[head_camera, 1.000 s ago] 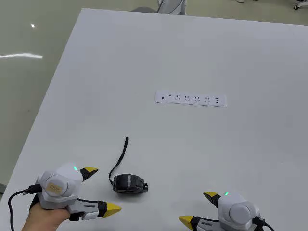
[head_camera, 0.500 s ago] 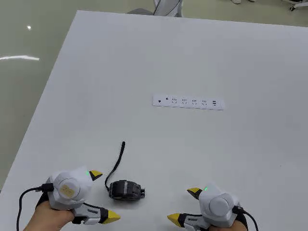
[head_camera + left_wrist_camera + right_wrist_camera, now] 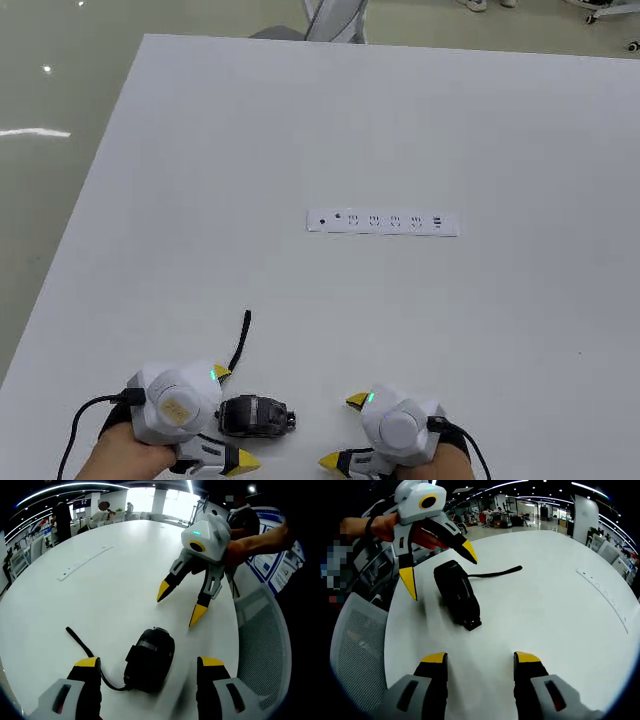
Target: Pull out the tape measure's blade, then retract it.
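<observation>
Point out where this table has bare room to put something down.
Bare: the table beyond the power strip, the band between strip and grippers, and the head view's whole right side. Crowded: the near edge, where the left gripper and right gripper flank the tape measure.

Left gripper [image 3: 232,418] sits low at the bench [image 3: 400,120] near edge, jaws spread wide. Right gripper [image 3: 342,431] close by, jaws spread too, tips pointing toward the left one.

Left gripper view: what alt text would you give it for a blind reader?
A black tape measure lies on a white table between the open yellow-tipped jaws of the left gripper. Its black strap trails to the left of the picture, and the right gripper, also open, points toward it from beyond.
</observation>
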The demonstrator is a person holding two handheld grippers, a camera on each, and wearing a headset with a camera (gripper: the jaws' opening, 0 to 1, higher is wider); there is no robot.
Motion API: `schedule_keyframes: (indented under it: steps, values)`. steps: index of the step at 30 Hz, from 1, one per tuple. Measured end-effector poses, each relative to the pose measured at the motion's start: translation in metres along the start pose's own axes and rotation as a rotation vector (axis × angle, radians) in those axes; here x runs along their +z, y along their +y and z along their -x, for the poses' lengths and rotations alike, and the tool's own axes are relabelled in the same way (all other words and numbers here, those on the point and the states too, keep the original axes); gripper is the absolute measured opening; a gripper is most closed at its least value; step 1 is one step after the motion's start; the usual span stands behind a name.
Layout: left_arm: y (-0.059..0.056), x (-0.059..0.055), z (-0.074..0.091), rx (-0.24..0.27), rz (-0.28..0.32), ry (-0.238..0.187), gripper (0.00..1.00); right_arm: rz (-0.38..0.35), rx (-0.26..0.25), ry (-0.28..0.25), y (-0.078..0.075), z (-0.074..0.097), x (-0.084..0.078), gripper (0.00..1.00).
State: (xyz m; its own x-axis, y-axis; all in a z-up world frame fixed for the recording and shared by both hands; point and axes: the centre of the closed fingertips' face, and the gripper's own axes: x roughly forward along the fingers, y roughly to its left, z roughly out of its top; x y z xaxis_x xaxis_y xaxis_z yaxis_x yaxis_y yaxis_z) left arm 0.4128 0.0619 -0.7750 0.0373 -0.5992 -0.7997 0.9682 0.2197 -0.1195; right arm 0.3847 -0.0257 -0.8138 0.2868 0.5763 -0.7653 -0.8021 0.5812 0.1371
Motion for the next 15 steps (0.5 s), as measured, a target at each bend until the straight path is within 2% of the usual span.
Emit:
schedule_keyframes:
  steps: [4,10,15]
  values:
    - [-0.001,-0.002,-0.005,-0.023,-0.019,0.02,0.69,0.028,0.013,-0.003,0.0,-0.01,0.009,0.51]
    - [0.0,-0.004,-0.012,-0.032,-0.031,0.039,0.66,0.065,0.038,-0.007,0.0,-0.024,0.016,0.46]
    - [-0.001,-0.004,-0.018,-0.044,-0.063,0.051,0.61,0.089,0.056,-0.033,0.003,-0.029,0.026,0.4]
